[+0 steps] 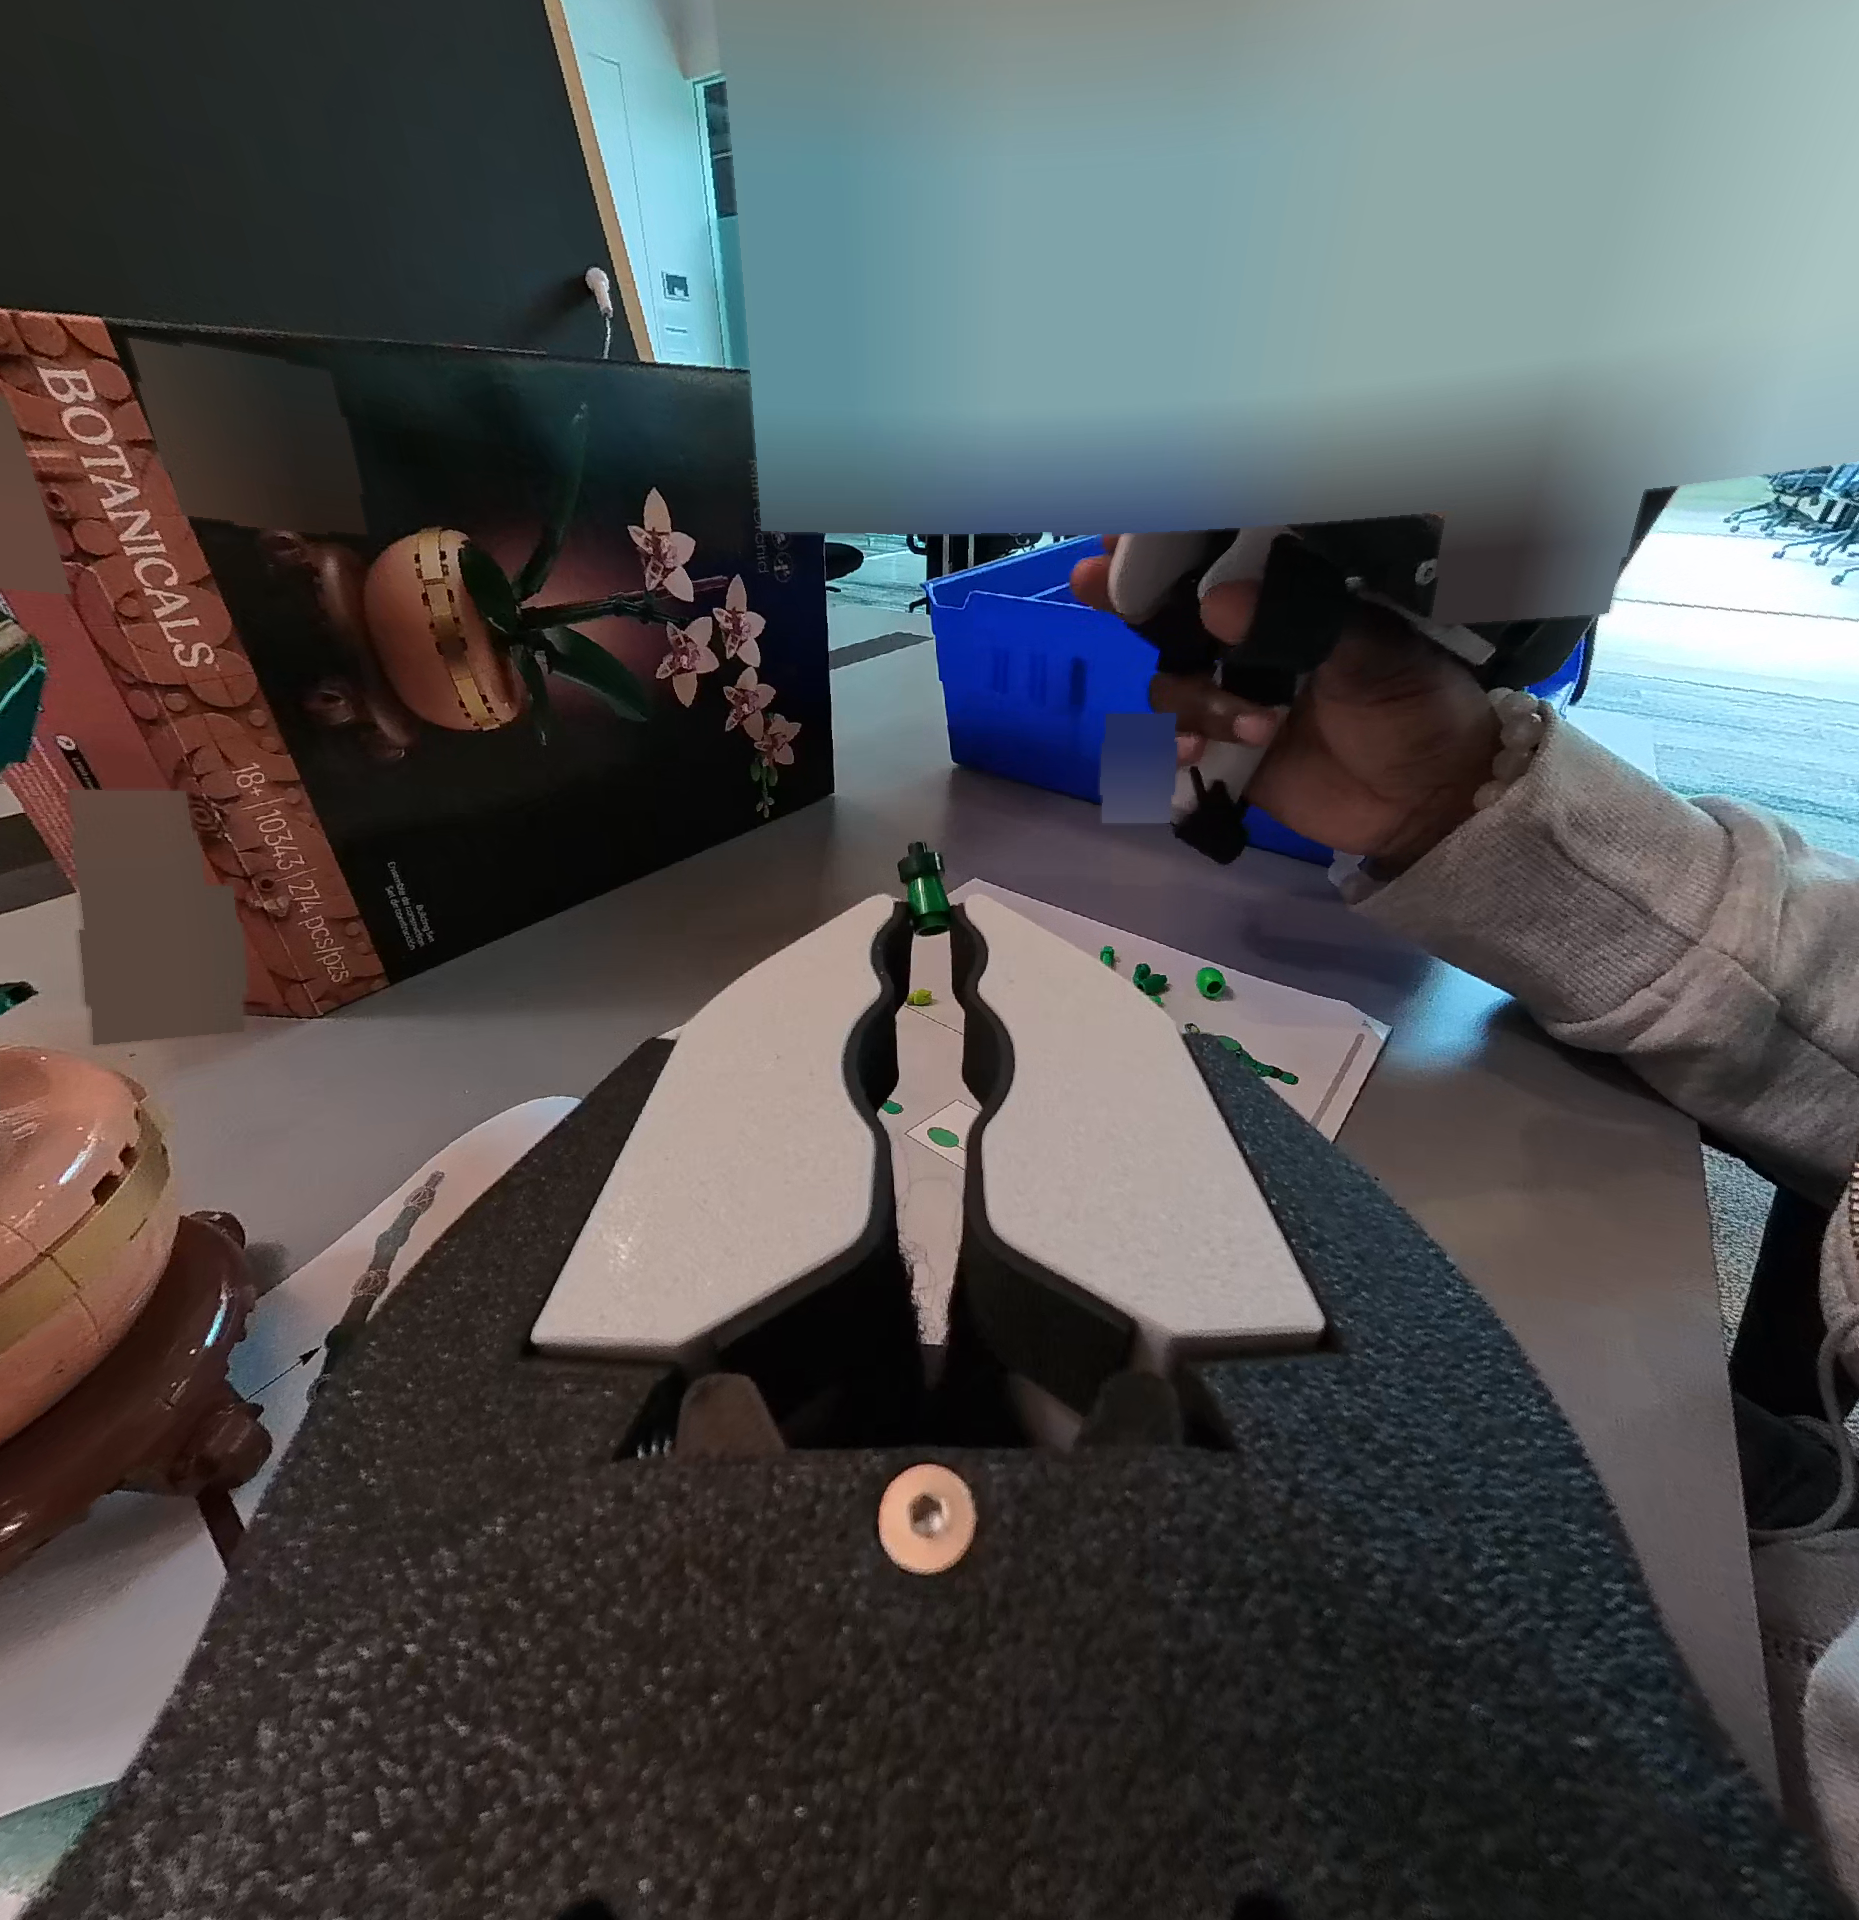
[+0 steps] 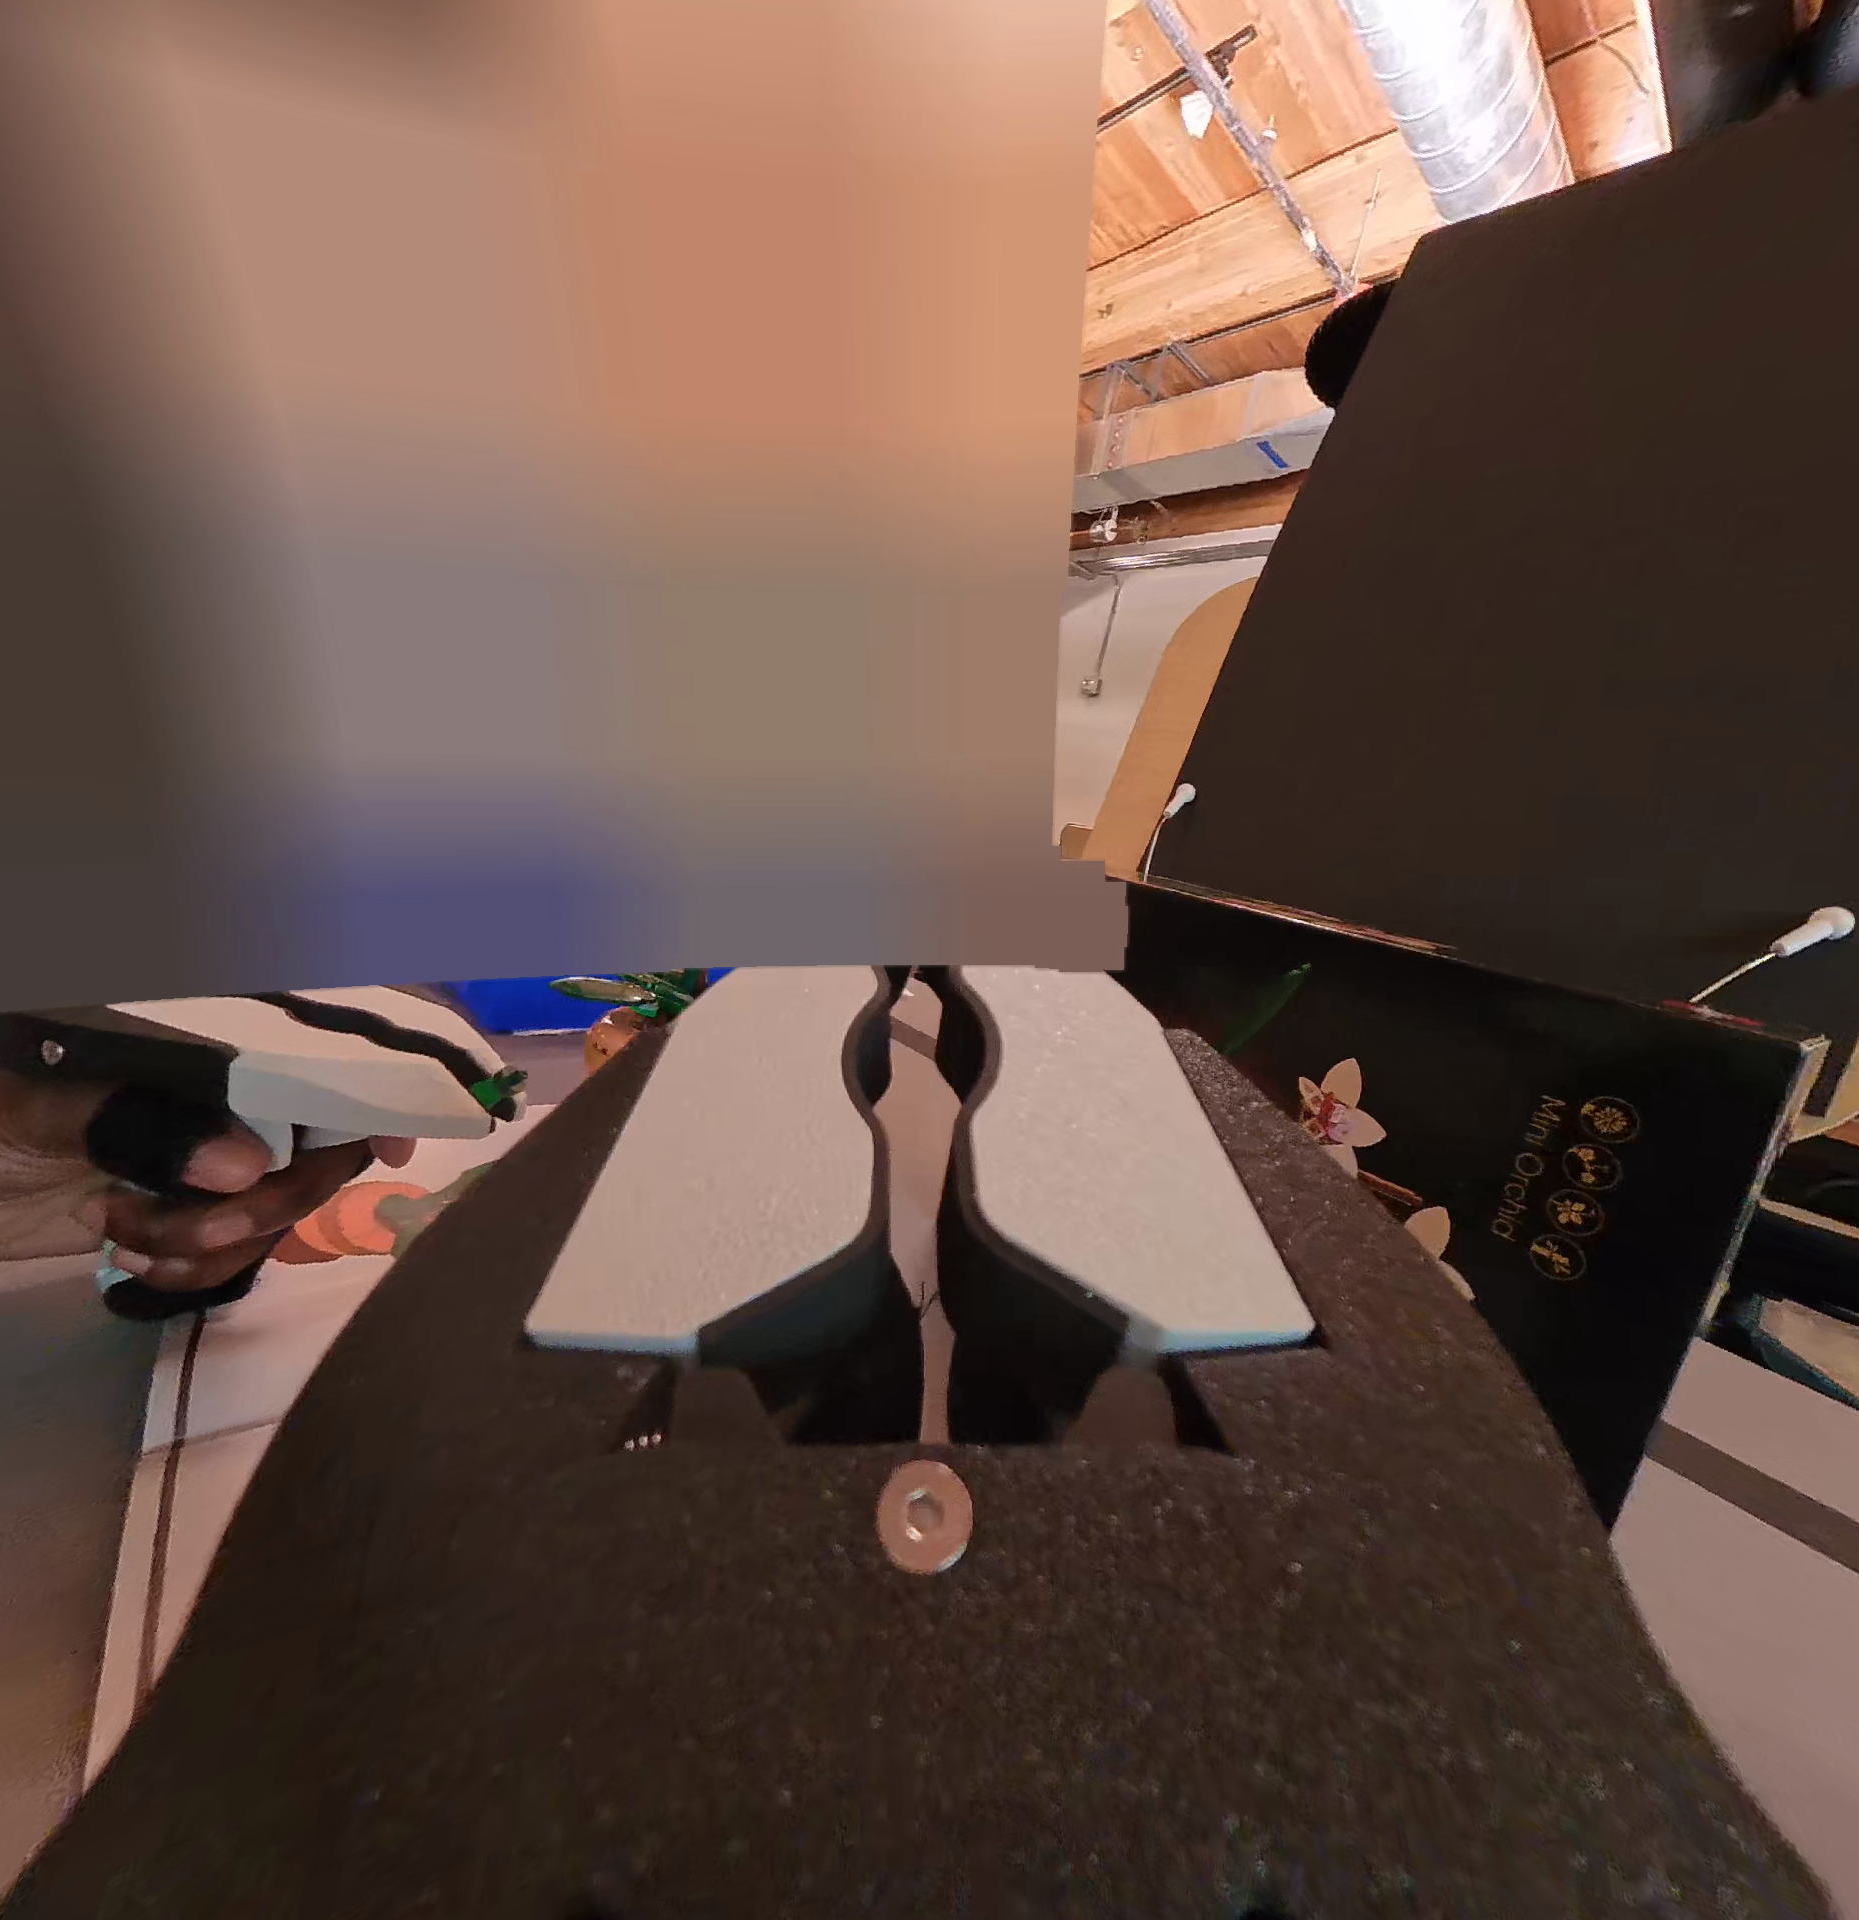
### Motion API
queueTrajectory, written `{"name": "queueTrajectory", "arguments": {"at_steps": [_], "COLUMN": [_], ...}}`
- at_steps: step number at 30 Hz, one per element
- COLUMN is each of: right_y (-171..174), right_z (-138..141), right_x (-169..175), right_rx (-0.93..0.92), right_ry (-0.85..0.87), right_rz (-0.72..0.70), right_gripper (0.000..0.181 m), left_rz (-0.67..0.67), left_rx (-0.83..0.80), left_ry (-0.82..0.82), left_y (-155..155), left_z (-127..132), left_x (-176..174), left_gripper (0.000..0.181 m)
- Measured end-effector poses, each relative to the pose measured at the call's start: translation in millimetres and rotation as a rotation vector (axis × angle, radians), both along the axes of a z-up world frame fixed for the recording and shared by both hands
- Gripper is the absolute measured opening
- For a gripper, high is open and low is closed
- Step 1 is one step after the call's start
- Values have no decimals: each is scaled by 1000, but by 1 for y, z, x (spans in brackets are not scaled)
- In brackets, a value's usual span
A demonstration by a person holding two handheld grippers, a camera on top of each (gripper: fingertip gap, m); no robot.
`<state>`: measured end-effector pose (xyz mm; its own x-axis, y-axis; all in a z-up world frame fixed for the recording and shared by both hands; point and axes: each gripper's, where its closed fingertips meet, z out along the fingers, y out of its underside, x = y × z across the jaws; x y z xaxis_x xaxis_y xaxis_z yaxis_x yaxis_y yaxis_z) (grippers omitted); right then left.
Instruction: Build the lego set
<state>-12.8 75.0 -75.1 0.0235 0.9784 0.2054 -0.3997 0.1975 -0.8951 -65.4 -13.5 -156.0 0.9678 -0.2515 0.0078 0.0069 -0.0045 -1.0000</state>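
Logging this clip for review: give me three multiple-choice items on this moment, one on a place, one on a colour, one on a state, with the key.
1. Where do the loose green pieces lie?
A. on the white sheet
B. in the blue bin
C. on top of the set's box

2. What colour is the small piece at the left claw tips?
A. pink
B. green
C. yellow

3. How is the right claw?
A. shut on a flower
B. shut on a leaf
C. narrowly open, holding nothing

Key: 1 A, they are scattered on the paper right of the claw; 2 B, a green peg sits pinched between the tips; 3 C, a gap shows between its empty tips.
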Motion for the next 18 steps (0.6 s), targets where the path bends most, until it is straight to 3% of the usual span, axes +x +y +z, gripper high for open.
{"name": "queueTrajectory", "arguments": {"at_steps": [5,7,12,18], "right_y": [3,1,-7,-4], "right_z": [-6,-12,-64,-136], "right_x": [-4,-8,8,57], "right_rx": [-15,-59,-34,-29], "right_ry": [-37,-145,-882,-1497], "right_rz": [3,30,3,-36], "right_gripper": [5,11,31,10], "left_rz": [1,1,-14,-39], "left_rx": [-7,-11,-6,4], "left_ry": [-1,-5,-18,-56], "left_y": [1,2,2,-1], "left_z": [-1,-1,0,2], "left_x": [0,-1,1,3], "left_gripper": [6,6,6,6]}}
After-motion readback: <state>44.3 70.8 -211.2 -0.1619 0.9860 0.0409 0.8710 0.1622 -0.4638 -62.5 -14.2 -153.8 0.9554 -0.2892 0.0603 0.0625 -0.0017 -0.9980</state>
